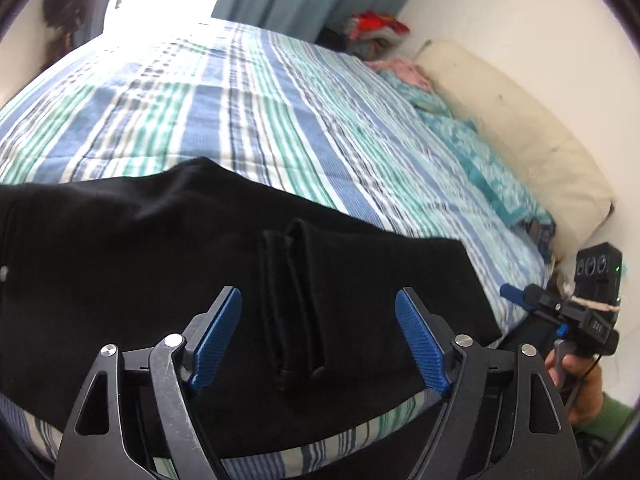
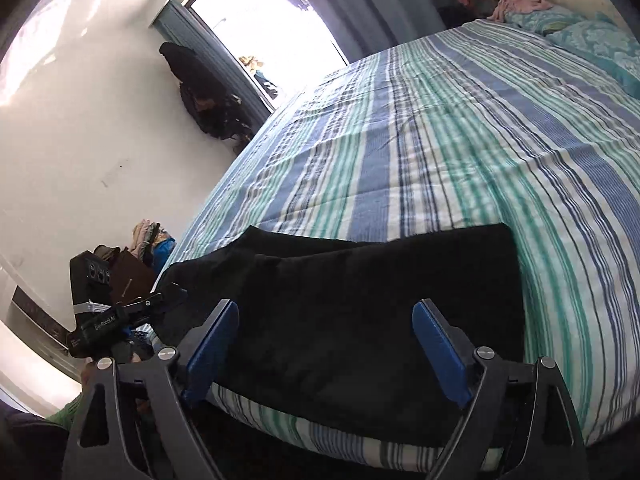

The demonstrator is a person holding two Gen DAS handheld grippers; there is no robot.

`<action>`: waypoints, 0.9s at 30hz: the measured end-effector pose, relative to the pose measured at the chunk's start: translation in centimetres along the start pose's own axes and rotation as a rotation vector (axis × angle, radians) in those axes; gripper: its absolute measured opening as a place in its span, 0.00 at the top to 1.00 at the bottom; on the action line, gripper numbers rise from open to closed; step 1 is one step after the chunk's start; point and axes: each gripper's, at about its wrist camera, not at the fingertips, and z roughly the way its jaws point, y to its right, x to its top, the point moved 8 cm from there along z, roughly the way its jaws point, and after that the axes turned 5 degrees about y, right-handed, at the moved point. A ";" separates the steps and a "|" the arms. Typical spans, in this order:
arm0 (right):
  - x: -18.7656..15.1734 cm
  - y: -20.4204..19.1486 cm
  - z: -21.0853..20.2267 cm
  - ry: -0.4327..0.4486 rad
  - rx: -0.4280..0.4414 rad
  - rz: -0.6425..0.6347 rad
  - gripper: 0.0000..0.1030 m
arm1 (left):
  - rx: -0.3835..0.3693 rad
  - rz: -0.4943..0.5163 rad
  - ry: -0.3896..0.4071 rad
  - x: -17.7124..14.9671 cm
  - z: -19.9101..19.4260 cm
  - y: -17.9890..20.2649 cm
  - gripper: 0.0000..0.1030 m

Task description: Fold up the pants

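Note:
Black pants lie folded on the near edge of the striped bed; they also show in the right wrist view. My left gripper is open and empty, hovering just above the pants near their front edge, over a raised crease. My right gripper is open and empty above the pants' right part. Each gripper shows in the other's view: the right one at the bed's right edge, the left one at the pants' left end.
The blue, green and white striped bedspread covers the bed. A cream pillow and teal cloth lie along the wall. Clothes pile at the far corner. A bright doorway and dark bags stand left.

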 end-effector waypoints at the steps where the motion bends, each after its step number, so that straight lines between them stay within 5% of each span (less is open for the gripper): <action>1: -1.0 1.3 -1.4 0.000 -0.010 0.031 0.14 | 0.018 0.051 -0.041 -0.5 1.4 1.1 0.33; 2: -1.7 2.2 -2.1 0.000 -0.021 0.067 0.14 | 0.042 0.097 -0.079 -1.1 2.7 1.9 0.37; 3: -1.8 2.9 -3.0 0.014 -0.022 0.104 0.14 | 0.080 0.137 -0.116 -1.7 3.8 2.3 0.53; 4: -1.3 3.4 -3.7 0.047 -0.018 0.125 0.14 | 0.133 0.166 -0.141 -2.1 4.8 2.3 0.84; 5: -0.5 3.7 -4.6 0.089 -0.025 0.126 0.14 | 0.173 0.170 -0.151 -2.3 5.4 2.0 0.95; 9: 1.1 3.9 -5.8 0.160 -0.022 0.090 0.14 | 0.203 0.082 -0.083 -1.7 2.7 0.3 0.96; 13: 0.9 2.1 -4.6 0.127 0.188 0.160 0.13 | 0.214 0.046 -0.100 -2.6 1.9 -2.0 0.96; 15: -0.6 2.3 -1.4 0.000 0.284 0.278 0.07 | 0.224 0.056 -0.120 -3.5 2.7 -2.2 0.95; 17: -4.5 4.9 2.7 -0.203 0.183 0.415 0.16 | 0.232 0.076 -0.115 -3.5 2.9 -1.9 0.95; 20: -3.4 5.5 2.2 -0.147 0.196 0.468 0.15 | 0.230 0.072 -0.104 -3.3 2.4 -1.8 0.87; 21: -2.7 5.3 1.7 -0.134 0.221 0.489 0.15 | 0.227 0.057 -0.097 -3.2 2.0 -2.0 0.76; 22: -1.6 5.1 0.8 -0.091 0.258 0.500 0.15 | 0.244 0.042 -0.086 -3.1 1.6 -2.5 0.54; 24: 1.0 5.0 -0.5 -0.027 0.297 0.498 0.15 | 0.275 0.022 -0.048 -2.5 0.6 -3.5 0.34; 27: 4.6 6.0 0.1 -0.044 0.228 0.465 0.15 | 0.287 -0.009 -0.023 -1.9 -0.1 -5.1 0.33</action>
